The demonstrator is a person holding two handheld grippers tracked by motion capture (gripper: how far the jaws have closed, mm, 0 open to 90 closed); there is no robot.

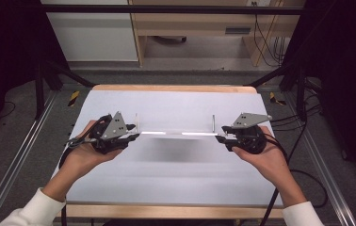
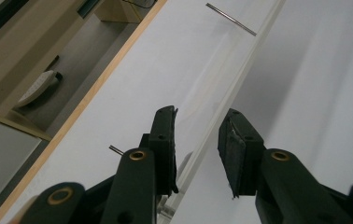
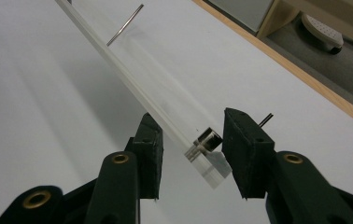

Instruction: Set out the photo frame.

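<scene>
A long clear plastic bar hangs level above the white table between both grippers, with a soft shadow under it. Two thin metal pins stick out of it near its ends. My left gripper has the bar's left end between its jaws. In the left gripper view the bar runs away from the pads toward the far pin. My right gripper holds the other end. In the right gripper view a small metal cylinder on the bar sits against one pad.
The white tabletop has a wooden rim at the far edge. Black frame posts stand at both sides and cables lie on the floor at right. A wooden cabinet stands beyond the table.
</scene>
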